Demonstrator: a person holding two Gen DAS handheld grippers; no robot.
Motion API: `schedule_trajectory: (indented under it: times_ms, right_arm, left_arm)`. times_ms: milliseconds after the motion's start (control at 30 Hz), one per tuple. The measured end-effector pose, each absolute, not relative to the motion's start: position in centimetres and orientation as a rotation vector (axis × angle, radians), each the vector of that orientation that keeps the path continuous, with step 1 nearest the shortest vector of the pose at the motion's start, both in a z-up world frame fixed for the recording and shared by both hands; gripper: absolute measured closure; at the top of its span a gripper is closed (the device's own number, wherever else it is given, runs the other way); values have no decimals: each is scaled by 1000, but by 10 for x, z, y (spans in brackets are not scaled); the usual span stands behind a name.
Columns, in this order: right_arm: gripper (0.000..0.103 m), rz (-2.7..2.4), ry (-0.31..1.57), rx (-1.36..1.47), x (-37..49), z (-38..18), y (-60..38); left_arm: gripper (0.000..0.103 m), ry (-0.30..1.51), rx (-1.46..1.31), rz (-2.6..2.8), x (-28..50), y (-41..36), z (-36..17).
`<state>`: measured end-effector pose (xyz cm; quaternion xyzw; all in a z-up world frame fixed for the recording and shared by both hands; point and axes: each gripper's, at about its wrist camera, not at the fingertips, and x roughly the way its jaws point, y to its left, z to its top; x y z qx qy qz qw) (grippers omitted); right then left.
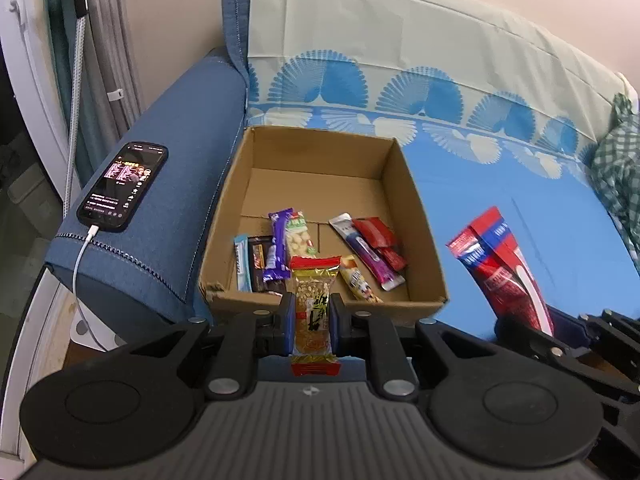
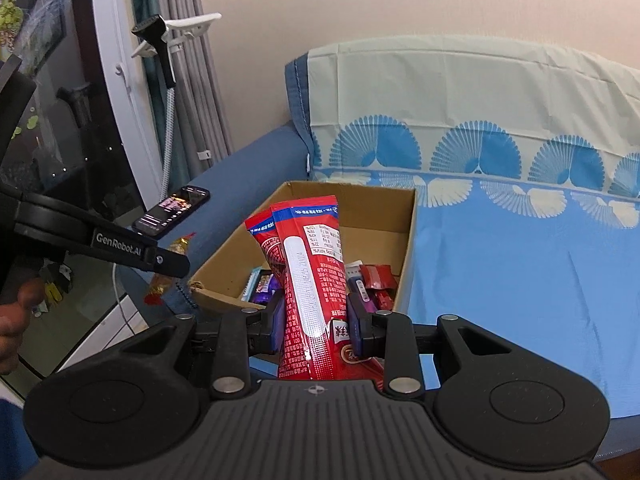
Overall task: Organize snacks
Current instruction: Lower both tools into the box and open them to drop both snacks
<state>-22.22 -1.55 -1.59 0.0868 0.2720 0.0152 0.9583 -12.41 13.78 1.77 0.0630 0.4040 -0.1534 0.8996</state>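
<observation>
Left gripper point(image 1: 312, 320): I pinch a peanut bar point(image 1: 314, 308), centre frame.
Right gripper point(image 2: 316, 320): I pinch red packets point(image 2: 308, 280), centre.
Box point(image 1: 416, 208): mid-frame, snacks inside.

Legible markings:

- "GenRobot.AI", in white letters, stands on the black finger of the left gripper point(image 2: 160, 258) as seen from the right wrist view.
- The peanut bar packet point(image 1: 314, 312) carries large black Chinese characters on a pale label; they are not clearly legible.
- The red snack packet point(image 2: 308, 280) carries a white nutrition table with small figures and a white strip of Chinese print; both are too small and inverted to read.
- The phone point(image 1: 122, 186) shows a lit screen with white text lines, too small to read.
</observation>
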Motion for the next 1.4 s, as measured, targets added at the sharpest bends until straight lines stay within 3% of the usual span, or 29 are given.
schedule_trajectory:
  times_ms: [1400]
  right_arm:
    - [71,-28,764,238,1,-97,-50]
  left_arm:
    - [85,1003,197,-282,106,98,-85]
